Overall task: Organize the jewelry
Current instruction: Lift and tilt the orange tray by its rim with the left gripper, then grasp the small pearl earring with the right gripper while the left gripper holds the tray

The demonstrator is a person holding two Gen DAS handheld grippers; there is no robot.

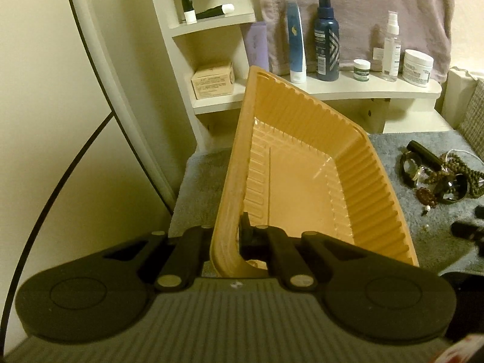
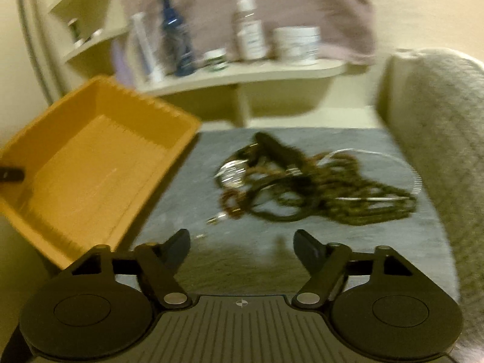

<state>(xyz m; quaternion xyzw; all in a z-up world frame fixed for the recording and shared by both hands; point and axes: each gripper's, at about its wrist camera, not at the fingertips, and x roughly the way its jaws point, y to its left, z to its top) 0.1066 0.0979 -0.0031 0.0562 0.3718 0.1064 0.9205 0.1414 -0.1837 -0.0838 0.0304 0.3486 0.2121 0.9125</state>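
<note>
An empty orange ribbed plastic tray (image 1: 302,187) is tilted above the grey mat. My left gripper (image 1: 233,236) is shut on the tray's near left rim. The tray also shows at the left of the right wrist view (image 2: 90,157). A tangled pile of jewelry (image 2: 302,187), with bead strands, watches and a silver chain, lies on the mat; it also shows at the right of the left wrist view (image 1: 435,175). My right gripper (image 2: 242,242) is open and empty, just in front of the pile. The right wrist view is blurred.
A grey mat (image 2: 272,257) covers the surface. A cream shelf (image 1: 363,87) behind holds bottles, tubes and jars. A small cardboard box (image 1: 213,80) sits on a lower shelf. A knitted cushion (image 2: 438,151) stands at the right. A mirror frame (image 1: 99,60) stands left.
</note>
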